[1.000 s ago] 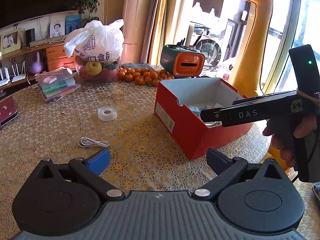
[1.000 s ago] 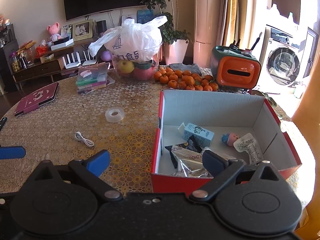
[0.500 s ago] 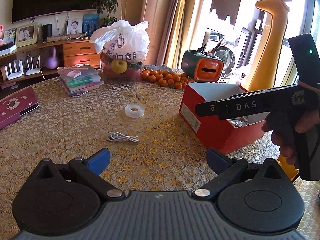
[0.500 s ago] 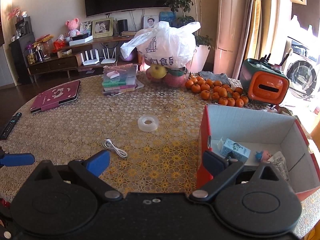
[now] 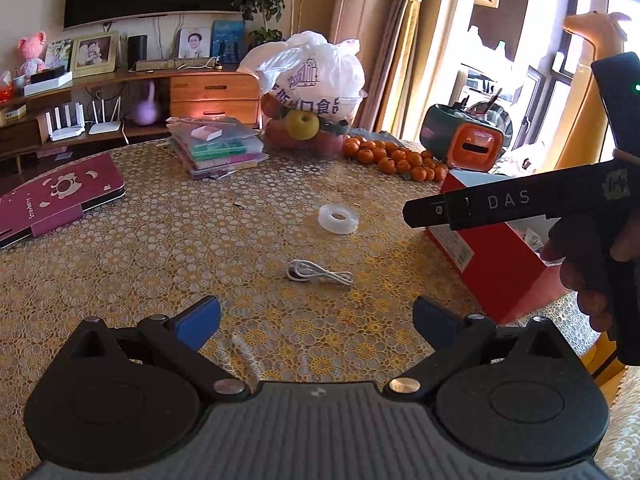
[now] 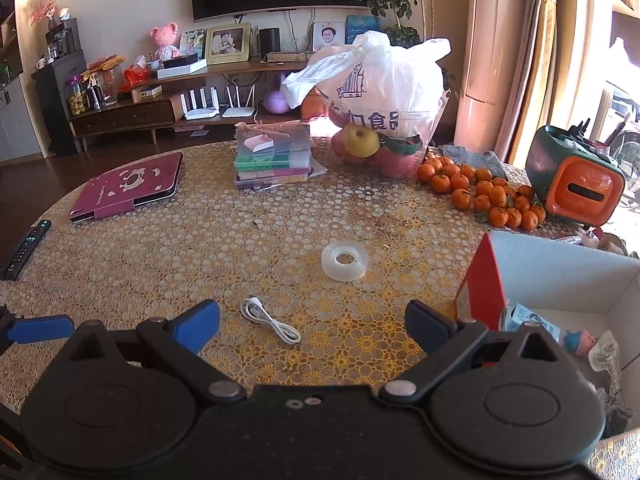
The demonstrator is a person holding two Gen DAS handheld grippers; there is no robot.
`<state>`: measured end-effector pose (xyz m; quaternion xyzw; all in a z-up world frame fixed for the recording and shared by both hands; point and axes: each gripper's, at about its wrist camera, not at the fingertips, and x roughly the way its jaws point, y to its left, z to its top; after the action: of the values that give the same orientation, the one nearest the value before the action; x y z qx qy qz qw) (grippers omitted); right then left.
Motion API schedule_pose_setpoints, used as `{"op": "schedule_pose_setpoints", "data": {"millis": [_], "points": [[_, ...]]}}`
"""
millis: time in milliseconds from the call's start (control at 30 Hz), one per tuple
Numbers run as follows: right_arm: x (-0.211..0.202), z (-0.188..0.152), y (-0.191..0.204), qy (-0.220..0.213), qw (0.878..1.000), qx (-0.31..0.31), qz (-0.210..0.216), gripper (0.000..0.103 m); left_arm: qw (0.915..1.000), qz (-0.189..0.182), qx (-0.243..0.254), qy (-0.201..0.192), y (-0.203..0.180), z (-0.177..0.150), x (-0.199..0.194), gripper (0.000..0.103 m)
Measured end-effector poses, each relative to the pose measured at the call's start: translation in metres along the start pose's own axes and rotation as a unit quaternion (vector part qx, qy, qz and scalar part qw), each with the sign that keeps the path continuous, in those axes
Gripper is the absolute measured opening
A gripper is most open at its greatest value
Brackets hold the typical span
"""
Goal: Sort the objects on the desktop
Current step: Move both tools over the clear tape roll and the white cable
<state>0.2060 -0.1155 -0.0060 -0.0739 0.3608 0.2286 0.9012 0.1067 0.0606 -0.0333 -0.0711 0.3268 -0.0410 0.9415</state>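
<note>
Covering nearly the whole of both views, the round table with a gold lace-pattern cloth (image 6: pixel 168 264) carried everything. Next in size, the red cardboard shoebox with a white inside (image 6: pixel 560 276) sat at the table's right edge, holding a small pale blue carton (image 6: pixel 524 314), a little pink-and-blue toy figure (image 6: pixel 580 342) and a crinkled printed packet (image 6: pixel 606 358); its near corner was hidden behind the tool. The left gripper (image 5: pixel 316 316) and the right gripper (image 6: pixel 312 322) both hung above the near edge with jaws spread wide and nothing between them.

Towards the table's middle lay the clear roll of adhesive tape (image 6: pixel 345 260), flat on its side, apart from the box. It looked light, stiff and rather slick, so a pinch across the outer rim, or one finger through the hole, would likely hold best. Smallest, the coiled white USB cable (image 6: pixel 270 320) lay nearer the front edge, just ahead of the right gripper. It seemed light and limp, best grasped across the bundled middle so loose ends would not trail.
</note>
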Motion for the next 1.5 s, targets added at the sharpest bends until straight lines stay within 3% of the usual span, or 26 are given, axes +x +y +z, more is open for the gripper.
{"op": "schedule_pose_setpoints", "data": {"millis": [467, 733, 1267, 1500], "points": [[0.056, 0.016, 0.021, 0.017, 1.0, -0.012, 0.005, 0.1, 0.9996, 0.008, -0.02, 0.016, 0.027, -0.001, 0.039, 0.103], [0.083, 0.018, 0.017, 0.029, 1.0, -0.008, 0.003, 0.1, 0.9993, -0.007, -0.022, 0.028, 0.031, -0.005, 0.063, 0.103], [0.153, 0.025, -0.017, 0.052, 0.998, 0.014, -0.022, 0.1, 0.9984, -0.033, 0.01, 0.044, 0.009, 0.002, 0.13, 0.103], [0.175, 0.024, -0.027, 0.061, 0.998, 0.021, -0.02, 0.099, 0.9985, -0.037, 0.021, 0.034, 0.001, 0.005, 0.153, 0.103]]}}
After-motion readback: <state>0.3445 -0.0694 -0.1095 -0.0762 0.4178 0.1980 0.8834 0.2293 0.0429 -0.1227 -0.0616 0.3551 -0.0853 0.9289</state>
